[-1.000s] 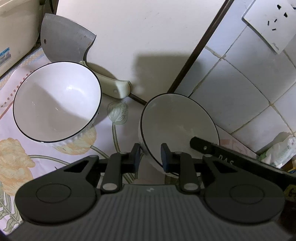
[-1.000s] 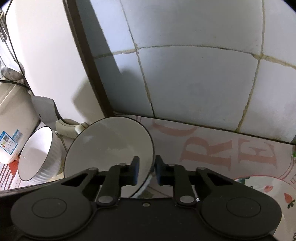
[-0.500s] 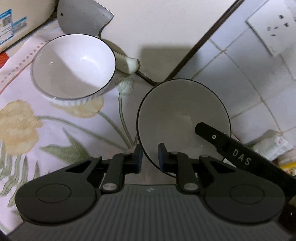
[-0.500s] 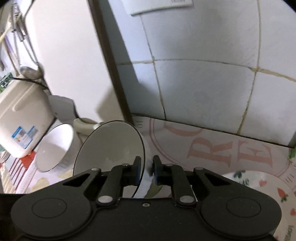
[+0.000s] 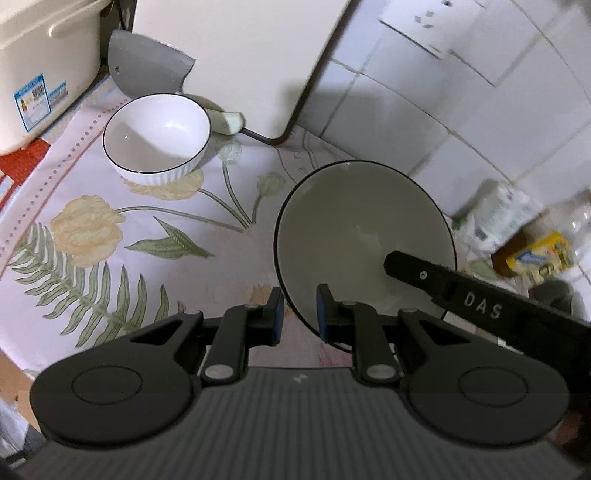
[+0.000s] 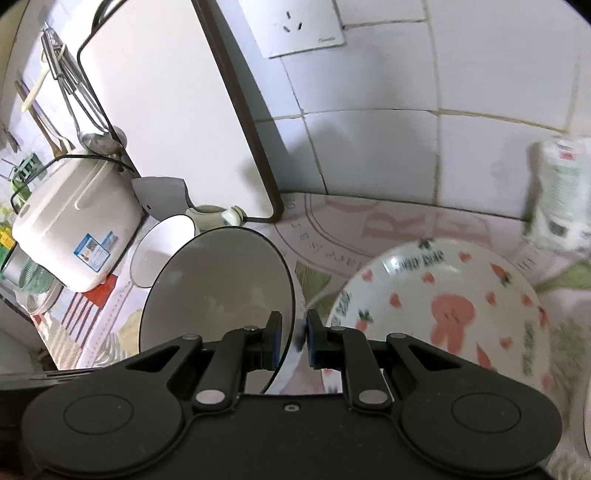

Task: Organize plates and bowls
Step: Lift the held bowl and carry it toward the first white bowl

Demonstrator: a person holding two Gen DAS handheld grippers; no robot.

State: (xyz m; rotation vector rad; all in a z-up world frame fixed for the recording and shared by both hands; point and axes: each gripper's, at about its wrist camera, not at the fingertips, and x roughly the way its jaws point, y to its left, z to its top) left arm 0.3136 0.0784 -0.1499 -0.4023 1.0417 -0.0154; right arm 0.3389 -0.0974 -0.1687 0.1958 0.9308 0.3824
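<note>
White wall tiles and a leaning cutting board (image 5: 236,55) back a counter spread with a floral cloth (image 5: 110,236) in the left wrist view. On the cloth a white ribbed bowl (image 5: 157,136) with a dark rim stands upright, just before a cleaver (image 5: 147,70) propped against the board. The left gripper (image 5: 300,308) is closed on the near rim of a second, grey-looking bowl (image 5: 354,229), which hangs tilted above the cloth, well apart from the ribbed bowl. The right gripper's black finger (image 5: 443,284) clamps the same bowl from its far right side.

Tiled wall, a socket (image 6: 306,26) and the cutting board (image 6: 166,92) fill the upper half of the right wrist view, with a white rice cooker (image 6: 74,229) at left. The right gripper (image 6: 293,339) is pinched shut on the right edge of the tilted bowl (image 6: 218,291). Behind that bowl the ribbed bowl (image 6: 162,247) shows partly. To the right, a blurred plate (image 6: 443,306) printed with pink rabbits and strawberries lies on the cloth.
</note>
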